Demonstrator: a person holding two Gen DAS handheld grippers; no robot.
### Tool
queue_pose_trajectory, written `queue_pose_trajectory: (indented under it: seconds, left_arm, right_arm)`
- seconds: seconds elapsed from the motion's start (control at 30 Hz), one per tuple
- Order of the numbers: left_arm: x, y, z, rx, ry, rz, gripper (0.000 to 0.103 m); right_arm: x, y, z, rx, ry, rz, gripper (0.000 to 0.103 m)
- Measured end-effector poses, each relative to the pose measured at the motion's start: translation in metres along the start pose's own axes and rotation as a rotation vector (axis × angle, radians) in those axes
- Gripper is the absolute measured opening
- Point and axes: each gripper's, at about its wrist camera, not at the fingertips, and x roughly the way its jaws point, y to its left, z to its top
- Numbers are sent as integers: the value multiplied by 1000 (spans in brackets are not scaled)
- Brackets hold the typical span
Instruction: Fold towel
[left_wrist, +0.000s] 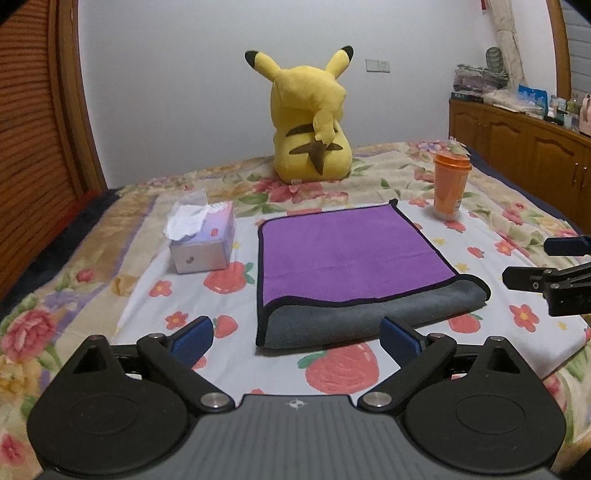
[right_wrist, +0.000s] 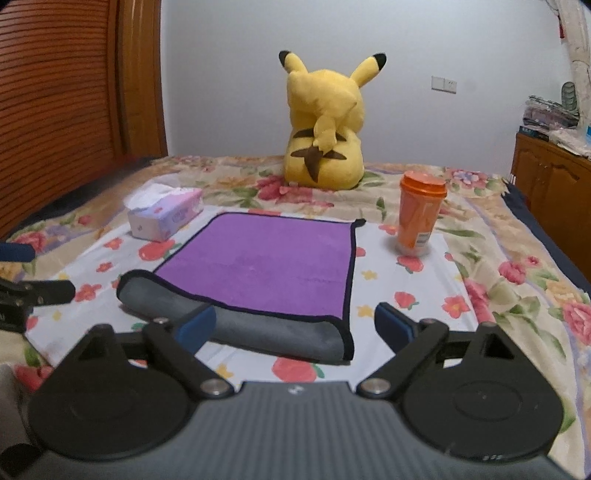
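A purple and grey towel (left_wrist: 354, 254) is lying folded once on a flower-print bedspread (left_wrist: 110, 258), directly ahead of 2 hand-held grippers. The left gripper (left_wrist: 295, 341) is hovering just short of the towel's near folded edge, jaws spread wide and holding nothing. The right gripper (right_wrist: 293, 326) is doing the same on its side, jaws wide and empty, the near right corner of the towel sitting between its fingers. The towel is looking soft, thick and light, likely to sag and drape when lifted; its black-piped corners appear the best places to pinch, 1 per gripper, since a grip on the rounded grey fold could catch only 1 layer. A tissue box (left_wrist: 203, 240) is standing ahead and to the left of the left gripper, near the towel's left edge but apart from it. An orange cup (right_wrist: 419, 218) is standing upright ahead and to the right of the right gripper, near the far right corner, and could be tipped by a sweeping fold. A yellow plush toy (left_wrist: 310, 118) is sitting well beyond the towel, clear of the work.
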Motion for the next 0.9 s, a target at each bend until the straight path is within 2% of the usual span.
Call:
queue_pose_trajectory:
  seconds: [0.33,0.5,0.7,0.9]
  left_arm:
    - [24,14,6,-50,23,-46,87]
    - [36,19,9,-54,27,-45,81]
    - [54,30,14,-99,50,-89,73]
    - [69,34,17,-91,68,-94,72]
  right_arm:
    - [33,-10,1,-11,60,13,84]
    - [45,-14,4,-6,75,25,82]
    - [59,-20,5,12,100,40,81]
    - [73,-24,4,30,146,60,78]
